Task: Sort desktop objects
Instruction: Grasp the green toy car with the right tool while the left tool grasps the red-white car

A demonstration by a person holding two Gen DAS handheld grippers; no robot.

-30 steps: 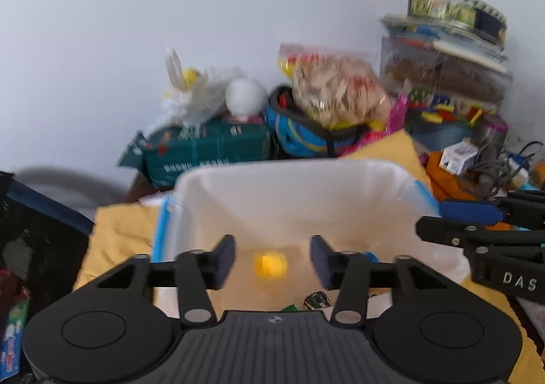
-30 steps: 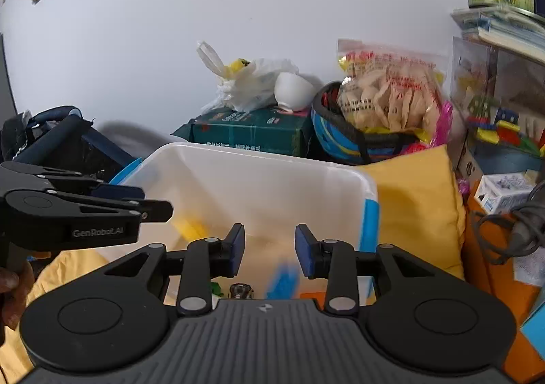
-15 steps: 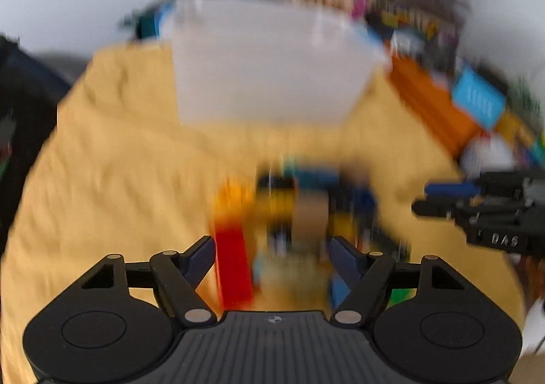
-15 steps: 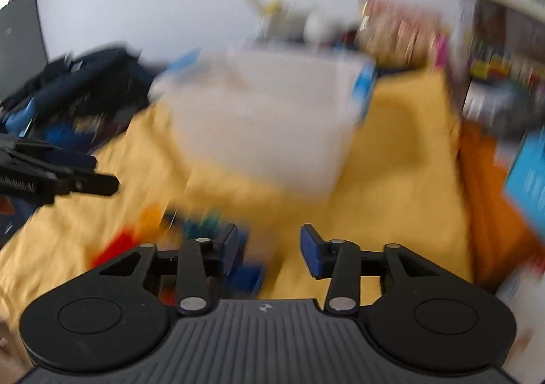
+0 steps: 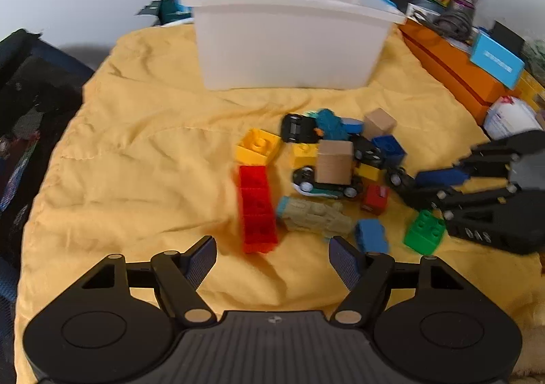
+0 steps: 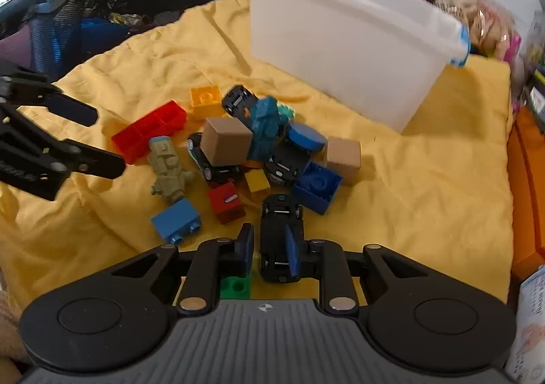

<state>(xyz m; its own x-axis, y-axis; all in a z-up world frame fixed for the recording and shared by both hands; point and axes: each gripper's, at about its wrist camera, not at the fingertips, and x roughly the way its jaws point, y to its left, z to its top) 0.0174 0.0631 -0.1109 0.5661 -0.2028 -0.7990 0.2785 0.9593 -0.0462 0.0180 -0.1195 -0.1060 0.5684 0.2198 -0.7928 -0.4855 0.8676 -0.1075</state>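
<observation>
Here the black toy car point(image 6: 280, 237) lies belly-up, long axis twelve-to-six, partly between the narrowly parted right gripper point(image 6: 269, 249) pads; left gripper point(image 5: 272, 253) gapes wide.

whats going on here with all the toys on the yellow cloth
A person with a gripper in each hand is sorting a pile of toy bricks, wooden blocks and small cars on a yellow cloth in front of a white bin. The right gripper is down at an overturned black toy car, jaws around its near end. The left gripper is wide open and empty, just short of the long red brick.
</observation>
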